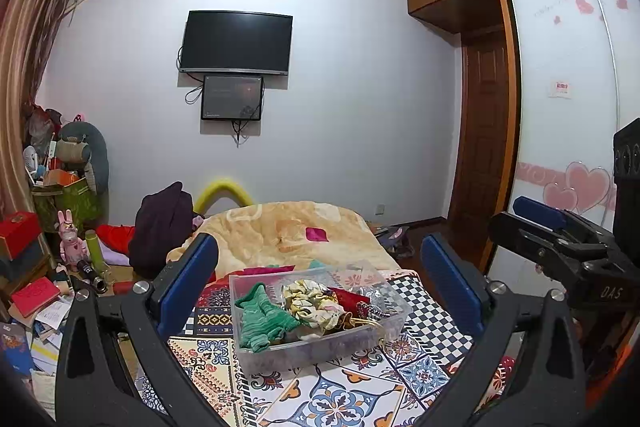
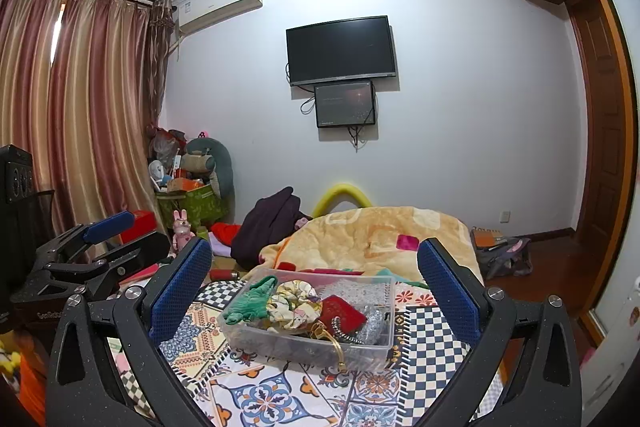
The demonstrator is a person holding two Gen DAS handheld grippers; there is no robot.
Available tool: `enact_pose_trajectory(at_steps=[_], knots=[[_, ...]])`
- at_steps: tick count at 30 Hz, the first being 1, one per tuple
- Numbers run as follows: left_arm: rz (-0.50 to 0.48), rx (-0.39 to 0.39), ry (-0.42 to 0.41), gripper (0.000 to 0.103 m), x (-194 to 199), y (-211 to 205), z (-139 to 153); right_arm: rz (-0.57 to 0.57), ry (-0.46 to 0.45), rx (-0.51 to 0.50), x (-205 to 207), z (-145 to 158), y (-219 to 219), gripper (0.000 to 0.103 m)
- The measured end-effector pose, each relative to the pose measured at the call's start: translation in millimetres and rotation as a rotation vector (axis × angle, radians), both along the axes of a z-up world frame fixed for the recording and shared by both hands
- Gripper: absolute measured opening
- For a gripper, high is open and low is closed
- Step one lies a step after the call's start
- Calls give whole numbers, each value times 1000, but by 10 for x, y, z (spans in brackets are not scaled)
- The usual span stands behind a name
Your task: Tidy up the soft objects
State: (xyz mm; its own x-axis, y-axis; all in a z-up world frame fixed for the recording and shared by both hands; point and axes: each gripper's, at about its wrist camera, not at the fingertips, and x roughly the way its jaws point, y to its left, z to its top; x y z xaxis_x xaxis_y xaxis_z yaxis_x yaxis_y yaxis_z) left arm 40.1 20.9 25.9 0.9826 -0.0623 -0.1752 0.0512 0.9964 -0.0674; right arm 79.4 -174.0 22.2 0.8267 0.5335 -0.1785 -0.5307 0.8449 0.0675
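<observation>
A clear plastic bin (image 1: pixel 362 343) sits on the patterned bed cover (image 1: pixel 340 395). It holds a green knitted piece (image 1: pixel 260 319), a cream floral scrunchie (image 1: pixel 316 303), a red cloth (image 1: pixel 352 297) and a gold bangle (image 1: pixel 370 325). My left gripper (image 1: pixel 320 267) is open and empty, held above and in front of the bin. The same bin (image 2: pixel 288 343) shows in the right wrist view with the green piece (image 2: pixel 250 303) and scrunchie (image 2: pixel 294 301). My right gripper (image 2: pixel 314 267) is open and empty, above the bin. Each gripper shows at the other view's edge.
A beige blanket (image 1: pixel 288 231) lies on the bed behind the bin, with a magenta cloth (image 1: pixel 317 234) on it. A dark garment (image 1: pixel 162 227) hangs at the bed's left. Books, boxes and a pink rabbit toy (image 1: pixel 72 241) clutter the left floor. A wardrobe (image 1: pixel 560 107) stands at the right.
</observation>
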Motion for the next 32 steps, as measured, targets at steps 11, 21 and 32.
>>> enact_pose_trajectory(at_steps=[11,21,32], knots=[[-2,-1,6,103,-5,9,3,4,-1,2,-9,12,-9,103],[-16,-7,13,103,2,19,17,2,3,-4,1,5,-19,103],[-25,-4,12,103,-34,12,26,-4,-1,-27,-14,8,6,103]])
